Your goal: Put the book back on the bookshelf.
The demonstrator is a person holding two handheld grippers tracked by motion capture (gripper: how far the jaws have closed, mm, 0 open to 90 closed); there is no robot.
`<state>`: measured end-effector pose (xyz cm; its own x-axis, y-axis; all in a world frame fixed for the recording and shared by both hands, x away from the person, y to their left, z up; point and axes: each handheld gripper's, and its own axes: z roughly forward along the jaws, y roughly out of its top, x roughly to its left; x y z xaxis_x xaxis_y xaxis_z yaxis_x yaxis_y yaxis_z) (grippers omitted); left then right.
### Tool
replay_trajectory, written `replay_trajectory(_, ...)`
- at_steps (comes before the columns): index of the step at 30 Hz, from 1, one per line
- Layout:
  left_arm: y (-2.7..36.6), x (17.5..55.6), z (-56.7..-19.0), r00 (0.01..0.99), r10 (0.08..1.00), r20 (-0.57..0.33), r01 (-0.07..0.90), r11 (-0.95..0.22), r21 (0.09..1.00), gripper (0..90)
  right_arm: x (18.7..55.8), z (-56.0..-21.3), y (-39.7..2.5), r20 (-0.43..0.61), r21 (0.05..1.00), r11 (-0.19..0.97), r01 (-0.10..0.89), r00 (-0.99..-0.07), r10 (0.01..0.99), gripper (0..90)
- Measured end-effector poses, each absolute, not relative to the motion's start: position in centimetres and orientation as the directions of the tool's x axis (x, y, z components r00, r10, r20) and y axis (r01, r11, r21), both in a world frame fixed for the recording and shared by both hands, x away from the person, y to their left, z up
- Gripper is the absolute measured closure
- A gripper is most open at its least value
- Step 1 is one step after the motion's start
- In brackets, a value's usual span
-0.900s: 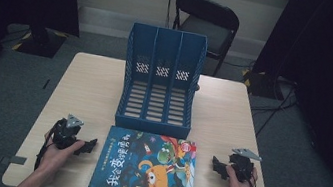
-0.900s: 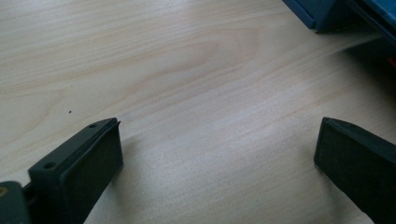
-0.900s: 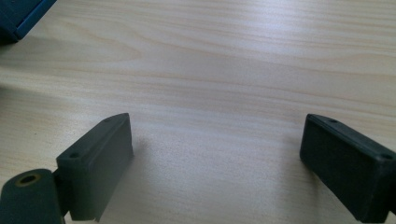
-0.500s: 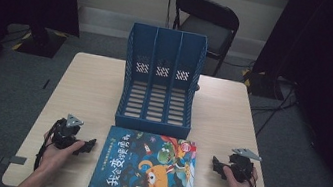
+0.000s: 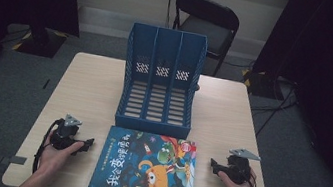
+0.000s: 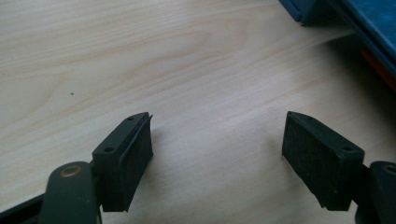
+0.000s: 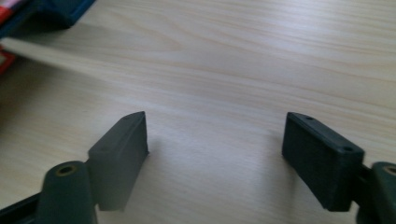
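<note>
Picture book (image 5: 145, 168) flat at near edge of table (image 5: 89, 91), cover up, just before blue three-slot file rack (image 5: 161, 82). Left gripper (image 5: 88, 143) just left of book, fingers (image 6: 123, 161) spread wide, empty, over bare wood. Right gripper (image 5: 213, 164) near book's right side, fingers (image 7: 119, 158) likewise apart, empty.

Book (image 5: 146, 169) flat on table (image 5: 89, 86), at near edge, centred. File rack (image 5: 160, 82) on table just behind book. My left gripper (image 5: 88, 143) on table left of book; my right gripper (image 5: 213, 164) right of book. Chair (image 5: 208, 24) behind table.
</note>
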<state>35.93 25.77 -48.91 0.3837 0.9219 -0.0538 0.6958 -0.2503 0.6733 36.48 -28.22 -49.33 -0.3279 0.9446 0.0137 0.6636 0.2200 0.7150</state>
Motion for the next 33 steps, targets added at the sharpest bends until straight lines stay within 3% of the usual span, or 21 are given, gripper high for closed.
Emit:
replay_trajectory(3, 25.6, 35.5, -48.6, 0.409, 0.909, -0.075, 0.691, -0.255, 0.676, 24.1, 36.2, -49.0, -27.8, 0.035, 0.722, 0.224, 0.655, -0.358, 0.933, 25.1)
replay_trajectory(7, 25.5, 35.2, -47.9, 0.428, 0.899, -0.097, 0.674, -0.246, 0.696, 25.4, 36.1, -48.0, -27.1, 0.063, 0.739, 0.23, 0.633, -0.405, 0.912, 33.7)
replay_trajectory(15, 24.9, 34.6, -46.3, 0.481, 0.864, -0.15, 0.634, -0.225, 0.739, 28.6, 35.9, -44.7, -25.8, 0.082, 0.798, 0.238, 0.553, -0.491, 0.867, 36.8)
replay_trajectory(17, 23.8, 34.4, -45.7, 0.518, 0.846, -0.128, 0.604, -0.255, 0.756, 30.0, 36.4, -43.9, -25.0, 0.08, 0.808, 0.253, 0.532, -0.524, 0.848, 37.8)
replay_trajectory(23, 22.2, 34.5, -45.7, 0.563, 0.812, -0.152, 0.594, -0.27, 0.758, 35.7, 37.8, -44.6, -22.6, 0.096, 0.815, 0.274, 0.51, -0.585, 0.805, 41.8)
replay_trajectory(33, 21.5, 35.0, -46.6, 0.582, 0.787, -0.207, 0.622, -0.266, 0.737, 35.8, 39.0, -46.0, -21.6, 0.104, 0.795, 0.315, 0.519, -0.628, 0.771, 35.8)
